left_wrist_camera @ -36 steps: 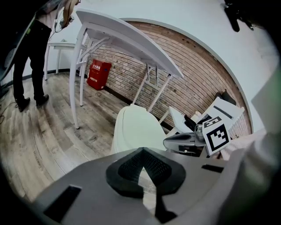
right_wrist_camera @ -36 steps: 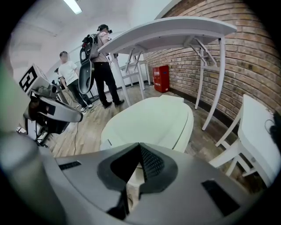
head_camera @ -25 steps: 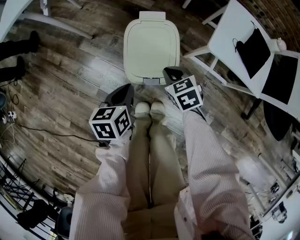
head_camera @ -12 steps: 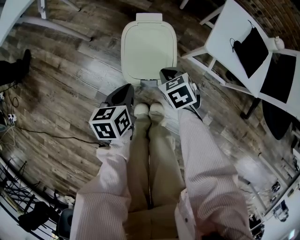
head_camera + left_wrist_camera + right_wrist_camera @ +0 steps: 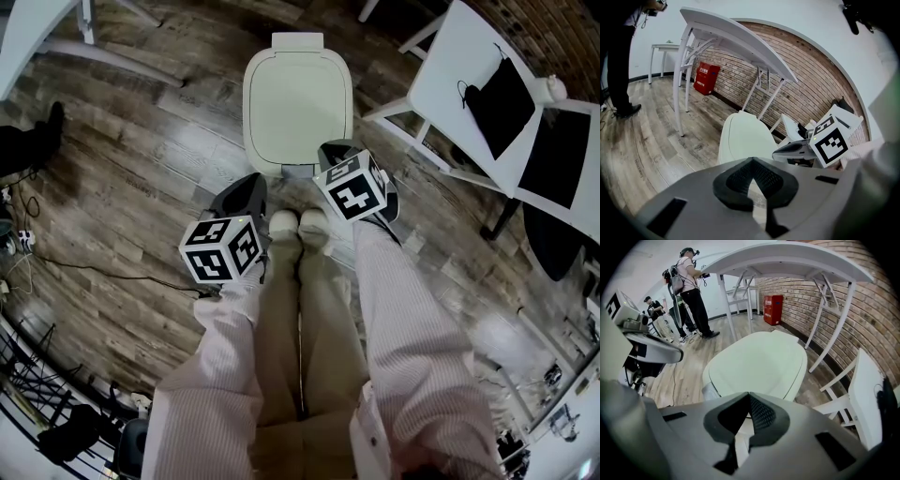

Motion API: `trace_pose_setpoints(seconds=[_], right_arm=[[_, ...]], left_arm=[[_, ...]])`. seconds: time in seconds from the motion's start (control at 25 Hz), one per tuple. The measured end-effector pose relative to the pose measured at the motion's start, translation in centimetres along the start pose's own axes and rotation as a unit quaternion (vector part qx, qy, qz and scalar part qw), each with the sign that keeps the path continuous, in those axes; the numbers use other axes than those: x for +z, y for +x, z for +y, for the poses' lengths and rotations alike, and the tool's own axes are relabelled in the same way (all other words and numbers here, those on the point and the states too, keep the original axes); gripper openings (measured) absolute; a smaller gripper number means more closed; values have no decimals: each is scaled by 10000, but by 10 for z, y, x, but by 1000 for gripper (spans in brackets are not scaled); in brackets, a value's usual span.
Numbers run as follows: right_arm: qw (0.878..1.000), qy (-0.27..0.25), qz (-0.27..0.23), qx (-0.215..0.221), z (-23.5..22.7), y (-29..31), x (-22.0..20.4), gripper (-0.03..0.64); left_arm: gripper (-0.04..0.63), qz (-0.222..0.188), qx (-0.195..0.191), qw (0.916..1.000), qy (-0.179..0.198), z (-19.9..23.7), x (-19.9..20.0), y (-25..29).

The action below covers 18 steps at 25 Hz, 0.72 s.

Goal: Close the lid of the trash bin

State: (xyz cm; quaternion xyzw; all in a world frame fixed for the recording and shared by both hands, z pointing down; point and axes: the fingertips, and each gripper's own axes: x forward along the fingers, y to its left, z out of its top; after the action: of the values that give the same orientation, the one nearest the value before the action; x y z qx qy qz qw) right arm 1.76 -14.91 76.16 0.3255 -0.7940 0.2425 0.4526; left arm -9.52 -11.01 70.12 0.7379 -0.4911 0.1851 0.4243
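While a bystander's dark shoes stand at the far left of the wooden floor, the left gripper hangs beside the person's left knee, well short of the bin and pointing down at an angle. In the left gripper view its jaws meet tip to tip with nothing between them. Just right of it are the person's own shoes, toes close to the foot of the trash bin. The bin stands straight ahead in the middle of the scene. Its pale lid lies flat on the rim, with no gap visible from above or in either gripper view. The right gripper hovers over the bin's near right corner, jaws also pressed together and empty. Whether it touches the lid cannot be told. Further right stands a white table with a black item on it. Judging from how the lid sits, the closing looks done. At most a final press to seat it, then drawing the right gripper away, seems left.
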Motion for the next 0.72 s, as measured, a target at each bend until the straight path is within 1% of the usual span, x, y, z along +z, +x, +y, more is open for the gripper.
trace_pose_setpoints(seconds=[0.2, 0.36, 0.56, 0.72], right_arm=[[9998, 105, -152, 118, 2, -5, 0, 5], [9972, 365, -604, 228, 8, -24, 8, 5], [9917, 685, -1022, 378, 15, -59, 25, 5], [9865, 783, -1365, 445, 23, -93, 41, 5]], left_arm=[[-6, -22, -36, 10000, 1, -4, 4, -7], [-6, -92, -102, 9999, 34, -11, 16, -19], [-6, -242, -220, 9994, 143, -24, 38, -42], [-6, -363, -298, 9987, 220, -35, 56, -62]])
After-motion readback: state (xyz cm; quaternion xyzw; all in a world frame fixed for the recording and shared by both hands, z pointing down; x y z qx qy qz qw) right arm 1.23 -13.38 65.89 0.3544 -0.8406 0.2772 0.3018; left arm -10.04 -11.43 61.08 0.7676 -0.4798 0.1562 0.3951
